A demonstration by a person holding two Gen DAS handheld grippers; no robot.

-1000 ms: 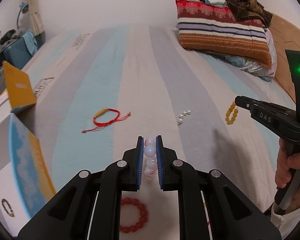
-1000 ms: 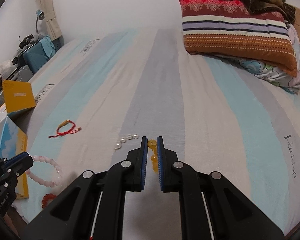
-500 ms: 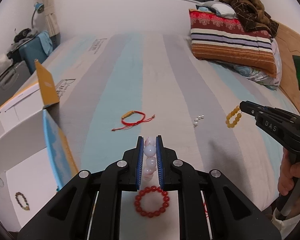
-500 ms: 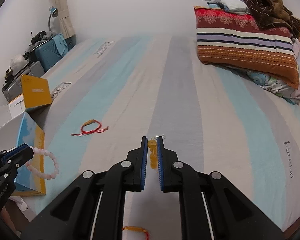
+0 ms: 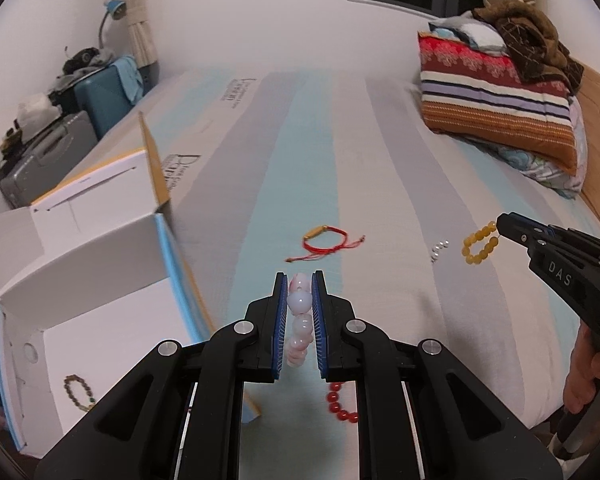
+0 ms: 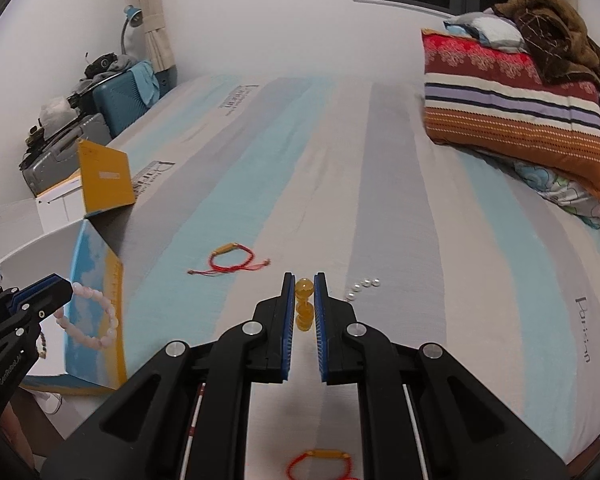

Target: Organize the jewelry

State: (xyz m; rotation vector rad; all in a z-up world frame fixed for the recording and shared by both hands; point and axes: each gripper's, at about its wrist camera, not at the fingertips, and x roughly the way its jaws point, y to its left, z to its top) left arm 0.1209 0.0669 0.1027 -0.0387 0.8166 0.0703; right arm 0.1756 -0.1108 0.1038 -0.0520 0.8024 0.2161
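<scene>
- The left gripper (image 5: 300, 280) had its jaws clamped on a pale pink round-bead bracelet (image 5: 299, 320), held above the striped bed (image 5: 300, 140) beside the open white cardboard box (image 5: 112, 300).
- The right gripper (image 6: 304, 280) had its jaws closed on a yellow amber-bead bracelet (image 6: 303, 304).
- Farther on, a red cord bracelet with a gold tube (image 5: 326, 240) and small white pearls (image 6: 362, 286) lay on the bed.
- A striped folded quilt (image 5: 496, 116) sat at the far end.

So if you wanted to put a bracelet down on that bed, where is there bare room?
The striped sheet is bare from the red cord bracelet back to the wall, between the open box and the folded quilt. The near end is crowded: small pearls, red bead bracelet, another red cord bracelet.
</scene>
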